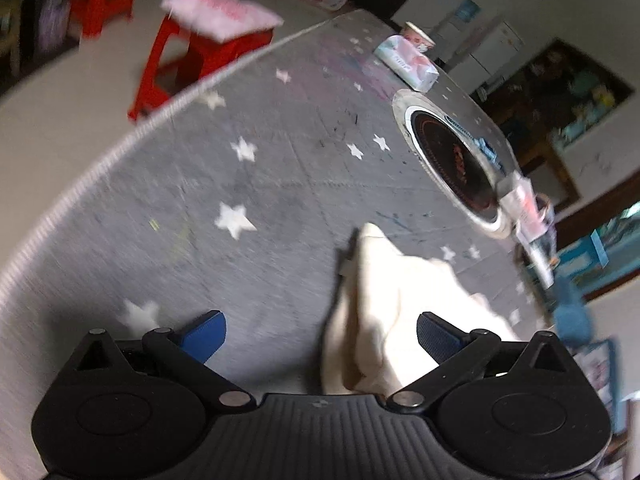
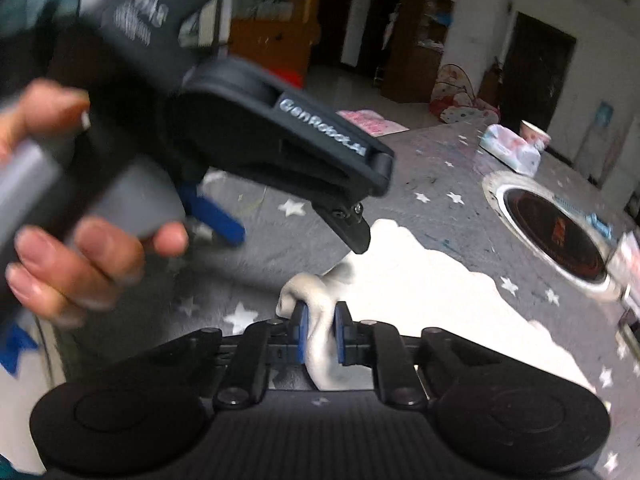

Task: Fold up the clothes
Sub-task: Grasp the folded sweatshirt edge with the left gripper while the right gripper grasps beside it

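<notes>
The tabletop point(image 1: 192, 200) is round, covered with a grey cloth with white stars, and it carries everything. On its far side there is a round black cooking plate point(image 2: 556, 236) set into the surface, and behind it a soft pack of tissues point(image 2: 510, 152) and a paper cup point(image 2: 535, 133). A red stool point(image 1: 188, 60) with a pink cushion stands on the floor beyond the edge.

The cream-white garment point(image 2: 420, 292) lies on the tabletop near the person, still crumpled and not flat. The right gripper point(image 2: 320, 332) has its fingers closed on a bunched fold of this garment, and the cloth comes out between the blue pads. The left gripper point(image 1: 320, 332) has its fingers wide apart and holds nothing; in its own view part of the garment lies between them. From the right wrist view it hovers above the garment's far edge, held by the left hand point(image 2: 76, 256).

I judge that the step is the beginning: to take the garment at two points. The next move probably asks the left fingers to come down on a free edge and close, well apart from the right grasp, so the cloth can be spread. The pictures are blurred, so the garment's kind is not clear.
</notes>
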